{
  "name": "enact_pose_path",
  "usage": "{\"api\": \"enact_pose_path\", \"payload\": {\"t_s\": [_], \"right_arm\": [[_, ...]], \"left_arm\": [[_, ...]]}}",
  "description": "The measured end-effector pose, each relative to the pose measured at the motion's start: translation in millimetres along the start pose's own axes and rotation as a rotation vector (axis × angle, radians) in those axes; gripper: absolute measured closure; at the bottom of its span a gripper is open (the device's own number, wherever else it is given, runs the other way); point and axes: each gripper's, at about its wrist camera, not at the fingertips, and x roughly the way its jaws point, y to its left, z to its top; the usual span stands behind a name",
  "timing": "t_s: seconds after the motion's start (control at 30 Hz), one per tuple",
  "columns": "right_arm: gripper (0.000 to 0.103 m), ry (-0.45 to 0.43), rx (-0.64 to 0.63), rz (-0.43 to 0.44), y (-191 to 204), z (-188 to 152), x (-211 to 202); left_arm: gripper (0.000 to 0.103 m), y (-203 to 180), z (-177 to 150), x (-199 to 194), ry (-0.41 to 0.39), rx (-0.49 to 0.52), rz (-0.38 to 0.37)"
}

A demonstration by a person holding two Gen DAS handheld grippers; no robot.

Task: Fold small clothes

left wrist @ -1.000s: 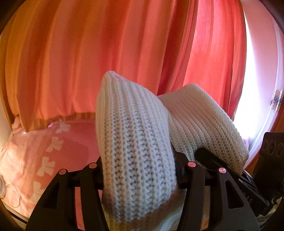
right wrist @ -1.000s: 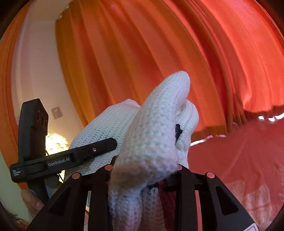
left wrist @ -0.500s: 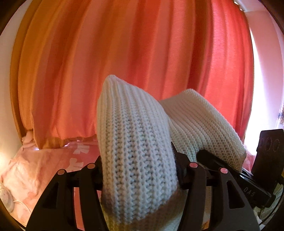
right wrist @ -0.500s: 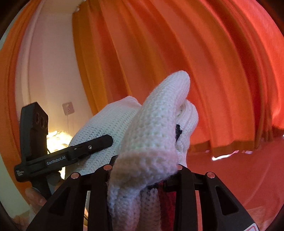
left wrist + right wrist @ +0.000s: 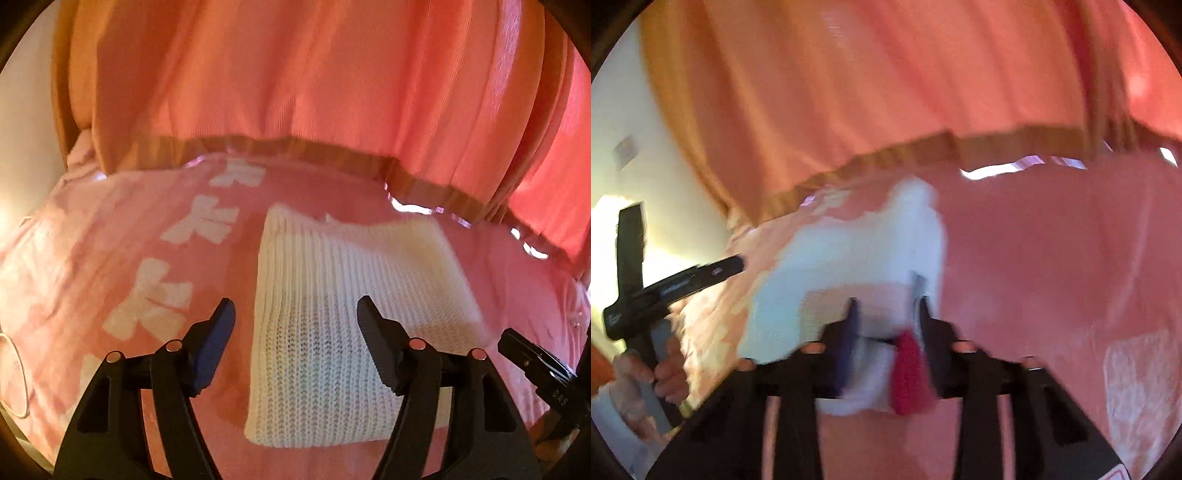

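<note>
In the lower middle of the left wrist view, the folded white knit sweater (image 5: 347, 317) lies flat on the pink bedspread (image 5: 92, 266), below the orange curtain (image 5: 295, 74). The left gripper (image 5: 295, 325) hangs above it, jaws wide apart. In the blurred right wrist view, the right gripper (image 5: 886, 314) shows parted jaws over the sweater's edge; whether they touch it I cannot tell.

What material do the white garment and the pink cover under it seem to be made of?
The white garment looks like thick knitted yarn, matte: clear ribbed stitch rows. Wool or acrylic, I cannot tell. The pink cover looks like soft woven or fleecy fabric with white bow prints; blur leaves the weave uncertain.
</note>
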Motion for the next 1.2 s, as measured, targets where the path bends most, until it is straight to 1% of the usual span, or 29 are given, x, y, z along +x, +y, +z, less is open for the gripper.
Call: {"api": "enact_pose_path", "payload": {"t_s": [0.03, 0.07, 0.13, 0.17, 0.23, 0.27, 0.3, 0.33, 0.37, 0.4, 0.47, 0.53, 0.6, 0.63, 0.7, 0.73, 0.77, 0.83, 0.87, 0.9, 0.97, 1.03, 1.07, 1.1, 1.17, 1.2], "right_arm": [[0.093, 0.003, -0.032, 0.031, 16.1, 3.3, -5.1], [0.094, 0.012, -0.058, 0.047, 29.3, 4.1, -6.9], [0.098, 0.047, -0.116, 0.064, 46.2, 4.0, 9.1], [0.099, 0.067, -0.130, 0.054, 47.4, 6.5, 20.1], [0.099, 0.127, -0.151, 0.010, 43.1, 0.8, 43.2], [0.099, 0.159, -0.143, -0.007, 37.1, -3.2, 52.8], [0.103, 0.190, -0.125, -0.021, 28.9, -7.4, 61.9], [0.103, 0.222, -0.095, -0.030, 17.1, -11.0, 72.4], [0.103, 0.229, -0.073, -0.016, 11.2, -12.2, 75.6], [0.103, 0.224, -0.049, -0.001, 7.9, -11.3, 74.7], [0.103, 0.203, -0.036, -0.001, 14.8, -5.0, 62.5], [0.092, 0.178, -0.041, -0.019, 25.3, -6.3, 44.9], [0.085, 0.172, -0.037, -0.027, 34.9, -12.3, 29.8], [0.079, 0.180, -0.034, -0.038, 36.6, -19.8, 23.7], [0.075, 0.214, -0.005, -0.027, 35.5, -31.4, 22.2], [0.075, 0.235, 0.025, 0.005, 32.0, -38.5, 25.7], [0.075, 0.243, 0.034, 0.017, 31.4, -43.6, 27.2], [0.076, 0.265, 0.017, -0.003, 33.2, -48.8, 36.7], [0.082, 0.269, 0.011, -0.007, 34.1, -49.3, 42.0], [0.093, 0.269, 0.007, -0.011, 34.3, -49.3, 44.6], [0.095, 0.228, -0.009, -0.031, 36.9, -41.2, 37.1], [0.095, 0.146, -0.042, -0.059, 41.3, -30.9, 14.7], [0.095, 0.128, -0.054, -0.068, 41.7, -27.2, 10.6], [0.095, 0.131, -0.061, -0.074, 39.7, -26.8, 10.8], [0.095, 0.240, -0.055, -0.101, 25.8, -38.8, 37.9], [0.093, 0.268, -0.024, -0.089, 16.4, -48.8, 49.2]], "left_arm": [[0.037, 0.7, 1.8, -3.4, -0.004, -0.011, -0.001], [0.037, -0.8, 1.2, -6.3, 0.000, -0.022, -0.001], [0.036, -1.6, 1.0, -2.8, 0.021, -0.035, -0.008], [0.036, -2.4, 0.3, 3.7, 0.036, -0.032, 0.003], [0.036, -7.6, -3.5, 11.6, 0.074, -0.011, 0.022], [0.036, -8.9, -7.0, 15.6, 0.086, -0.004, 0.032], [0.036, -10.4, -10.1, 20.8, 0.096, 0.009, 0.048], [0.036, -12.1, -15.7, 30.1, 0.125, 0.027, 0.086], [0.036, -12.0, -19.2, 37.0, 0.156, 0.030, 0.096], [0.036, -9.1, -22.9, 44.7, 0.189, 0.011, 0.080], [0.033, -3.9, -24.3, 43.9, 0.182, -0.027, 0.071], [0.033, -1.7, -22.1, 39.5, 0.183, -0.041, 0.064], [0.033, 0.2, -21.3, 31.0, 0.171, -0.057, 0.053], [0.033, 0.3, -21.0, 27.8, 0.168, -0.060, 0.049], [0.033, 0.2, -20.2, 21.8, 0.161, -0.062, 0.036], [0.033, -0.3, -20.0, 18.6, 0.154, -0.060, 0.033], [0.033, -1.7, -19.1, 16.2, 0.145, -0.055, 0.038], [0.031, -5.3, -18.4, 12.0, 0.125, -0.036, 0.041], [0.029, -6.7, -18.6, 11.9, 0.122, -0.026, 0.048], [0.029, -7.2, -18.7, 12.7, 0.123, -0.020, 0.054], [0.029, -8.5, -21.7, 14.6, 0.139, -0.009, 0.052], [0.029, -8.1, -25.8, 16.4, 0.146, 0.002, 0.068], [0.029, -8.1, -27.5, 18.0, 0.151, 0.008, 0.074], [0.029, -7.9, -29.9, 19.7, 0.157, 0.014, 0.079], [0.029, -9.0, -36.0, 27.3, 0.182, 0.039, 0.104], [0.029, -9.6, -39.7, 32.5, 0.204, 0.052, 0.109]]}}
